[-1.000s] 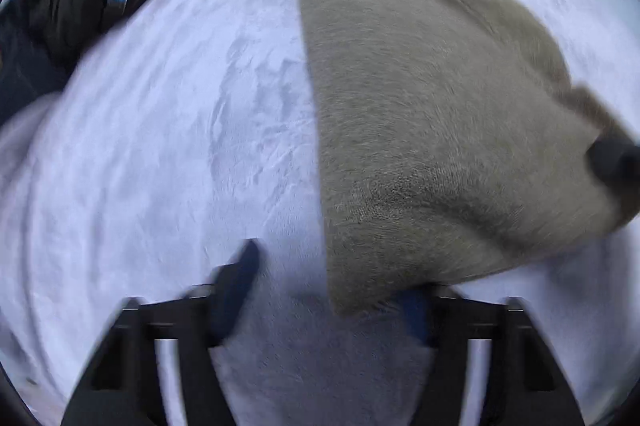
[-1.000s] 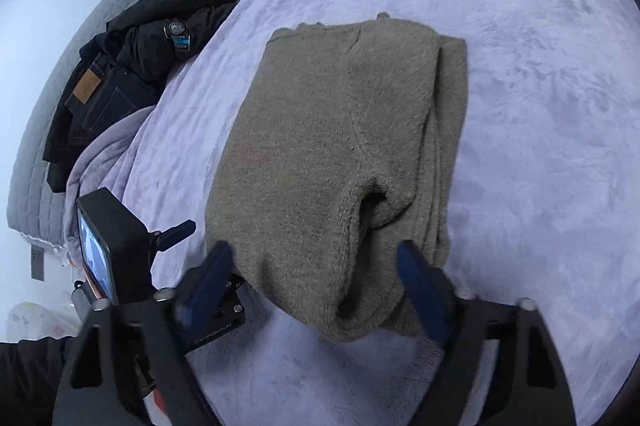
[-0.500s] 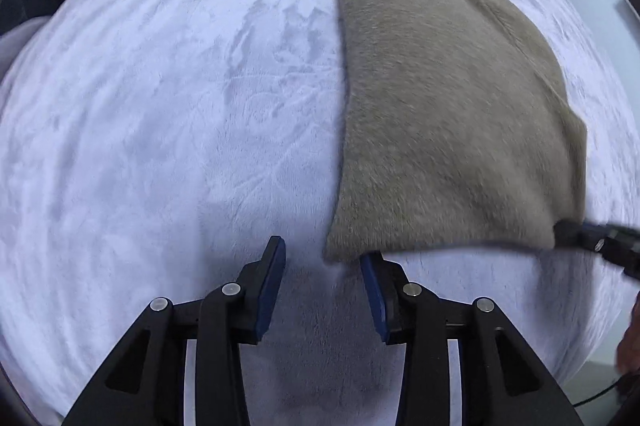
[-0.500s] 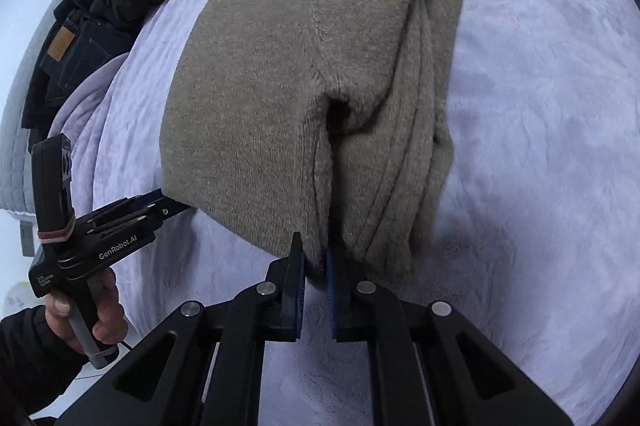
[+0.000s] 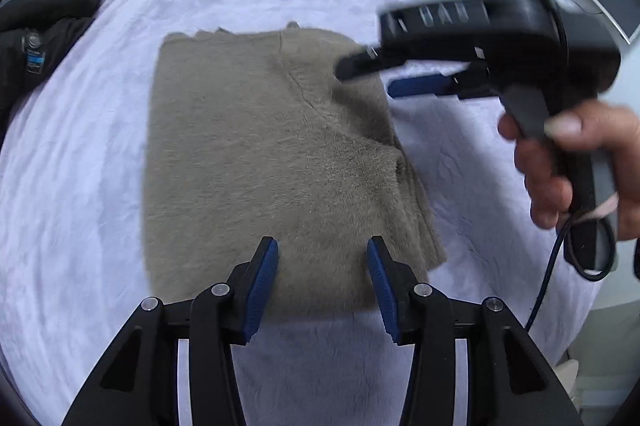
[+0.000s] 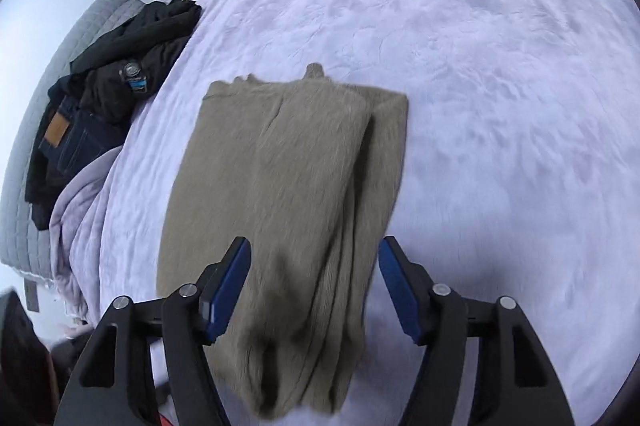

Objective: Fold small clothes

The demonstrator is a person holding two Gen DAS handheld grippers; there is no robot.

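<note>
Both your grippers, left gripper point(image 5: 322, 276) and right gripper point(image 6: 314, 282), are spread wide, empty, over the folded sweater point(image 5: 256, 162) ahead.

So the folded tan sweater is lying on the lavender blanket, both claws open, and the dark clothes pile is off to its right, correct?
Not quite. The dark clothes pile lies to the left of the tan sweater, as the right wrist view shows. The rest holds: the sweater lies folded on the lavender blanket, and the left claw and right claw are both open.
</note>
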